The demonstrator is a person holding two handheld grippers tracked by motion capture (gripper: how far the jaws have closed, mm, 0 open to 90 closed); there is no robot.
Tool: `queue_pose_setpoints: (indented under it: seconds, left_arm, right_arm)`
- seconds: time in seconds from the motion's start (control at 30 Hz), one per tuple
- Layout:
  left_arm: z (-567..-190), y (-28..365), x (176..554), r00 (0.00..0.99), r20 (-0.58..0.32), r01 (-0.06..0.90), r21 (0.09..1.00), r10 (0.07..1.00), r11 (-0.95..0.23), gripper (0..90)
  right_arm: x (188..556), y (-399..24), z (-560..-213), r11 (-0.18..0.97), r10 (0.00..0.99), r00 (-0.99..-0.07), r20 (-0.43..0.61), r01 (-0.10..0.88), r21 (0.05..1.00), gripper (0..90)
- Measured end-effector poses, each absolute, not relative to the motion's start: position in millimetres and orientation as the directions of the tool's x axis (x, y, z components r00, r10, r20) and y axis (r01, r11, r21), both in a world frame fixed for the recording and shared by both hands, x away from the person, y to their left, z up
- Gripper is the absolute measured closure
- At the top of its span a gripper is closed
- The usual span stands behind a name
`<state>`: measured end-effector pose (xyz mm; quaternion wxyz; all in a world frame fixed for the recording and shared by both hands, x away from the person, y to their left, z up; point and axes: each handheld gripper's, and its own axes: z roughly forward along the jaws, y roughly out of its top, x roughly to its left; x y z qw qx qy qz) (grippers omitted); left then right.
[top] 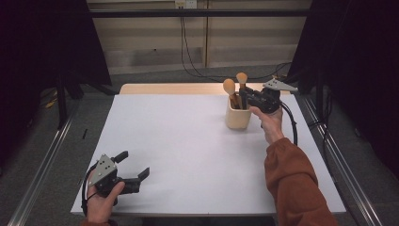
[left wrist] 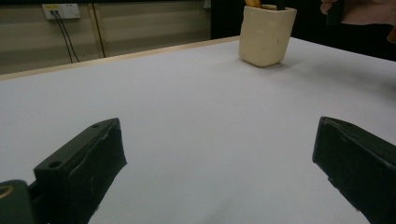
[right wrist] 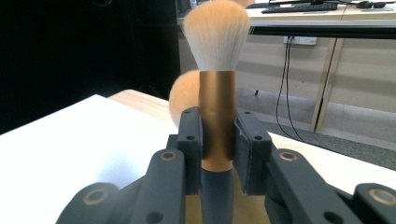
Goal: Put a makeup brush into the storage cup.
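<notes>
Brush (right wrist: 216, 93) pinched upright by right tool (right wrist: 217, 144), handle end hidden in cup (top: 237, 117); left tool (top: 134, 170) spread

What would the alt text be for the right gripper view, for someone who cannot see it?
The right hand-held gripper is clamped on the copper-coloured ferrule of an upright makeup brush with pale, fluffy bristles. A second brush head peeks out just behind it, above a white table.
</notes>
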<state>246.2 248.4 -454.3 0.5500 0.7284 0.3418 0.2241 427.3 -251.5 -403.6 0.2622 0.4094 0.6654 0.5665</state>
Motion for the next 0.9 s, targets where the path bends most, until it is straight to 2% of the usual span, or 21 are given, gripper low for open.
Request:
queue_pose_setpoints:
  seconds: [0.67, 0.9]
  left_arm:
    - [-455.1, 246.4, 248.9, 0.665, -0.043, 0.256, 0.951, 0.745, -0.173, 2.2]
    - [-454.8, 244.9, 250.3, 0.665, -0.047, 0.259, 0.95, 0.745, -0.172, 2.2]
  right_arm:
    - [425.0, -259.8, -421.0, 0.044, 0.853, -0.505, 0.131, 0.32, 0.946, 73.0]
    - [421.4, -262.2, -426.0, 0.037, 0.857, -0.496, 0.136, 0.323, 0.946, 65.2]
